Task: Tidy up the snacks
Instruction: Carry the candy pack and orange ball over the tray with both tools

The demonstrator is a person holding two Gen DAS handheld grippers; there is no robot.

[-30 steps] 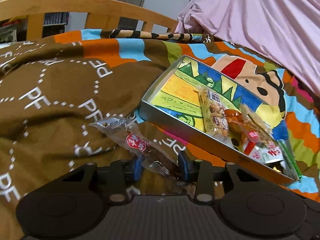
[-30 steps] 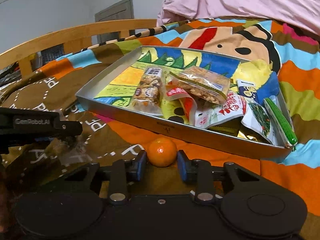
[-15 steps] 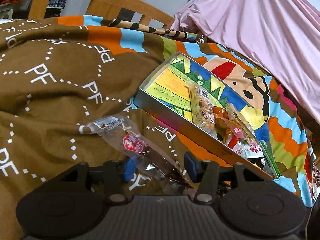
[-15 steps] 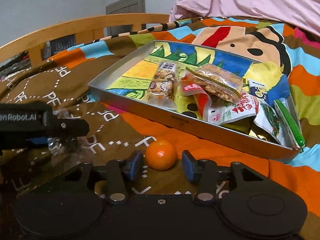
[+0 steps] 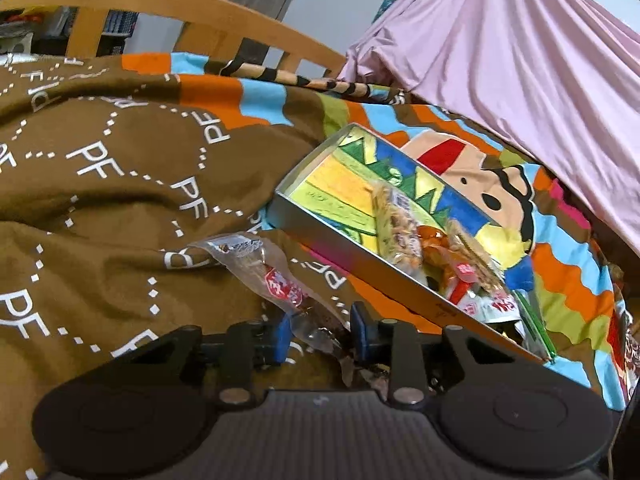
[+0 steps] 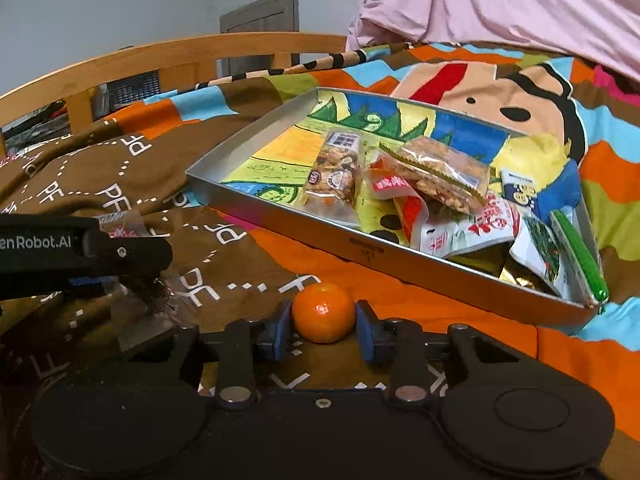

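A clear snack packet with a red label lies on the brown blanket, its near end crumpled between the blue pads of my left gripper. The jaws are closing and the pads touch the packet. In the right wrist view a tangerine sits between the pads of my right gripper, whose jaws are also closing and meet both its sides. Beyond both lies a shallow metal tray with a cartoon print. It holds several snack packets, among them a nut bar. The left gripper's finger shows at the left edge.
A brown and striped blanket covers the bed, bunched up at the left. A wooden bed rail runs along the back. Pink cloth rises at the right behind the tray.
Half a second ago both pairs of jaws stood wider, clear of the packet and the tangerine. Now both have narrowed onto them. Neither hand has shifted much.
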